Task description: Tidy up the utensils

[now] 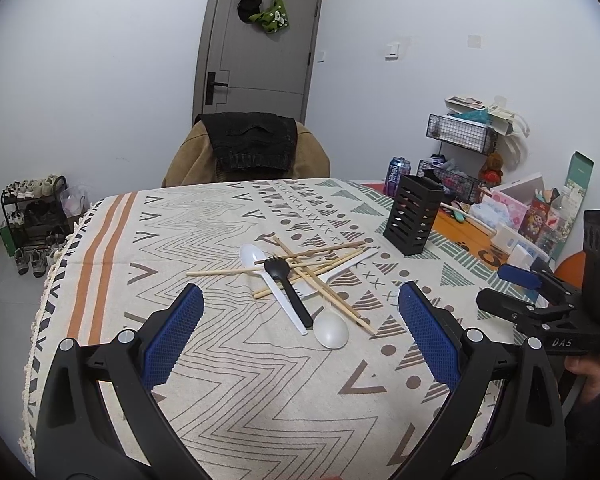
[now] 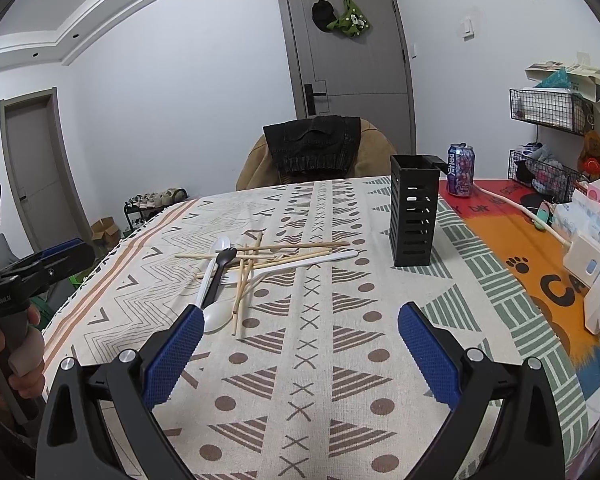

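Both sets of jaws are spread wide with nothing in them. The left gripper hovers low over the surface at the bottom of its frame, blue knobbly rubber pads on black plastic arms. The right gripper sits in the same pose, hand wrapped around its handle at lower right of the left view. The pile sits mid-frame: thin wooden chopsticks crisscrossed over 2 glossy white plastic spoons, plus a matte black spork. A slotted black caddy stands upright, right of the pile, on the patterned woven tablecloth.
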The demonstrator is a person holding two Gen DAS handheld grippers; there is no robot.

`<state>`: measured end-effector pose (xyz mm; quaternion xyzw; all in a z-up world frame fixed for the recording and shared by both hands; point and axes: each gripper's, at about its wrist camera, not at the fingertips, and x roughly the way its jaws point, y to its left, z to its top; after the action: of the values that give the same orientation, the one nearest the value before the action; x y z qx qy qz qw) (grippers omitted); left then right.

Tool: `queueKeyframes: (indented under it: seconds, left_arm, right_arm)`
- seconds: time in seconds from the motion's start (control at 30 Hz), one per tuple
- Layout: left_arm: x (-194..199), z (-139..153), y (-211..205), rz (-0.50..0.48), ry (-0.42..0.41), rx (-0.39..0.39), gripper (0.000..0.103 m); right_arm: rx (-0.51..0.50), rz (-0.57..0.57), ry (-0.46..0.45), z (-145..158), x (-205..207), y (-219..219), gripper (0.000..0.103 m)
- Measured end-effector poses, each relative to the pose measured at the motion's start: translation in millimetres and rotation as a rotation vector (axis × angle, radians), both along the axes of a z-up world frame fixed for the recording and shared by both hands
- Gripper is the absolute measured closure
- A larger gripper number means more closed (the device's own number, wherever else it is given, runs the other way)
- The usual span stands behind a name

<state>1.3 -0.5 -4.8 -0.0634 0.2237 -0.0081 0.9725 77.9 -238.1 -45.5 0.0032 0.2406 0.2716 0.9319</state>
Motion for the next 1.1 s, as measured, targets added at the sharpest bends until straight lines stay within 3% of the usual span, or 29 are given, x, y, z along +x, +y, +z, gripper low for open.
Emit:
queueKeyframes:
  seconds: [0.83,1.1]
  left_arm:
    - [3.0,0.6,2.2,-0.041,-0.028,-0.043,0.006]
    - [2.5,0.7,0.3,-0.048,-0.022,-0.041,0.016]
  right_arm:
    - [0.017,-0.008,0.006,-2.1,3.9,-4.3,0.008]
    - [0.050,0.023,0.032,-2.8,4.9,-6.6,0.008]
